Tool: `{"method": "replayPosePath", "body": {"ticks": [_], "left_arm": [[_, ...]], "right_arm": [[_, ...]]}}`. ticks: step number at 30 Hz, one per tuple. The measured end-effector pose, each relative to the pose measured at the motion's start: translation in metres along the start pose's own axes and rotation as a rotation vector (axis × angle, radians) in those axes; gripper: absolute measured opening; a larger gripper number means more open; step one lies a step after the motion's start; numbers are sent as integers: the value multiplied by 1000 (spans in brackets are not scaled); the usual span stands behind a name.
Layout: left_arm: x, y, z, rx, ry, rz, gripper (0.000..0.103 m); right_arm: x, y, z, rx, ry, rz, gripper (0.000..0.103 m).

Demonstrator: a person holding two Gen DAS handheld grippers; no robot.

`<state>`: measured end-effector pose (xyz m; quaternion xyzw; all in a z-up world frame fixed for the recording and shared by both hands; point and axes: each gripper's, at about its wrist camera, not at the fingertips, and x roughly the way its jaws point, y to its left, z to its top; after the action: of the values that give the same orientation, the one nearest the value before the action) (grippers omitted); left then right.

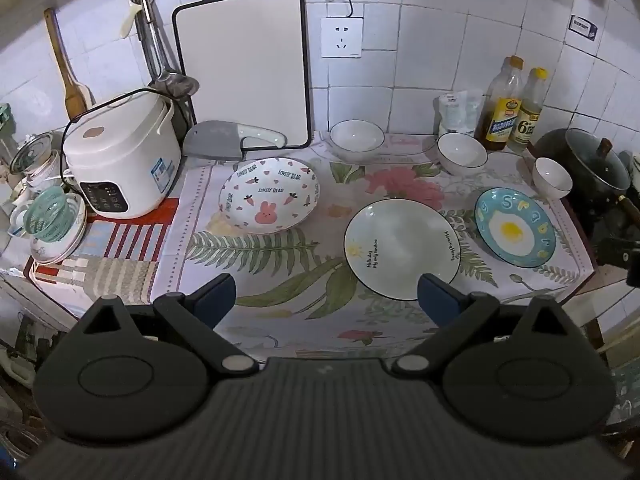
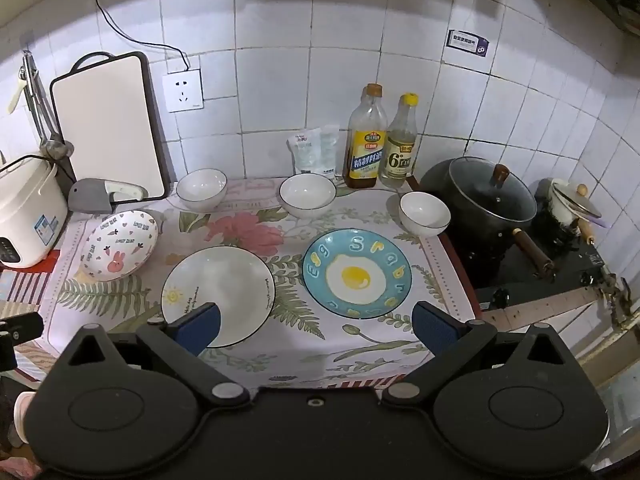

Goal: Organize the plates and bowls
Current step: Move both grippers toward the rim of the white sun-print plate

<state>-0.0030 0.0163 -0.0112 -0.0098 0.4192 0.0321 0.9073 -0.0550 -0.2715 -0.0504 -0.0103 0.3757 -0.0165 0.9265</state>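
On floral cloth [image 2: 256, 360]: three plates, three bowls

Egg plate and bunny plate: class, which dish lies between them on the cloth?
The white plate with the little sun lies between the egg plate and the bunny plate, touching neither. The right wrist view shows this best.
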Motion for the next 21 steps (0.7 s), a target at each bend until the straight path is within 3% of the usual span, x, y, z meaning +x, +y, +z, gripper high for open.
{"method": "replayPosePath", "body": {"ticks": [21], "left_arm": [[5, 2, 1, 8, 2, -3, 99]], "right_arm": [[5, -2, -2, 4, 8, -12, 103]]}}
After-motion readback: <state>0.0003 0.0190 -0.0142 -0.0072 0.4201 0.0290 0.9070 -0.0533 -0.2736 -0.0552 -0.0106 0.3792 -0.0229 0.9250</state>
